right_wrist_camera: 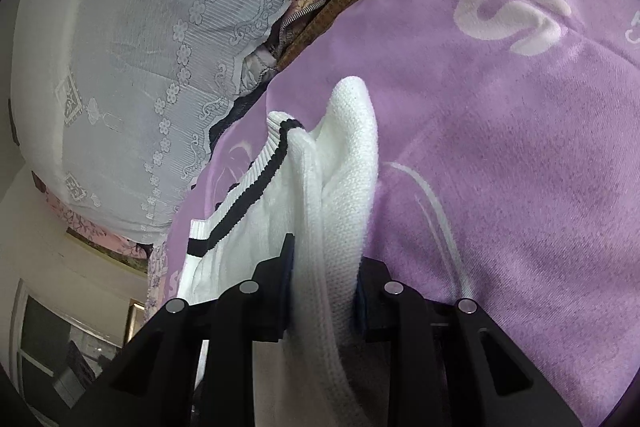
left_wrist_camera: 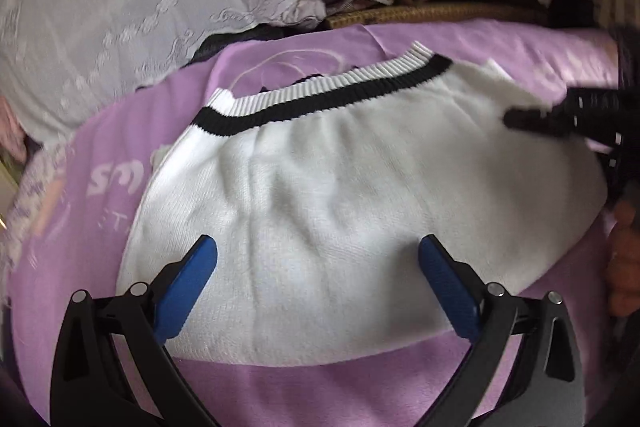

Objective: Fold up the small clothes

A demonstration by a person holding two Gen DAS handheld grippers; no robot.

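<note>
A small white knit garment (left_wrist_camera: 340,195) with a ribbed white and black band (left_wrist_camera: 320,99) lies on a purple blanket (left_wrist_camera: 320,387). My left gripper (left_wrist_camera: 318,251) is open, its blue fingers spread over the garment's near part, holding nothing. My right gripper (right_wrist_camera: 324,275) is shut on a fold of the white garment (right_wrist_camera: 344,187) at its right edge, lifting it a little. The right gripper also shows in the left wrist view (left_wrist_camera: 532,121) at the garment's far right corner.
The purple blanket (right_wrist_camera: 520,167) carries white lettering. A pale lace cloth (left_wrist_camera: 160,7) covers a mound behind it; it also shows in the right wrist view (right_wrist_camera: 140,67). Brown woven matting (left_wrist_camera: 440,11) and loose clothes lie at the back. A person's hand (left_wrist_camera: 624,259) is at the right edge.
</note>
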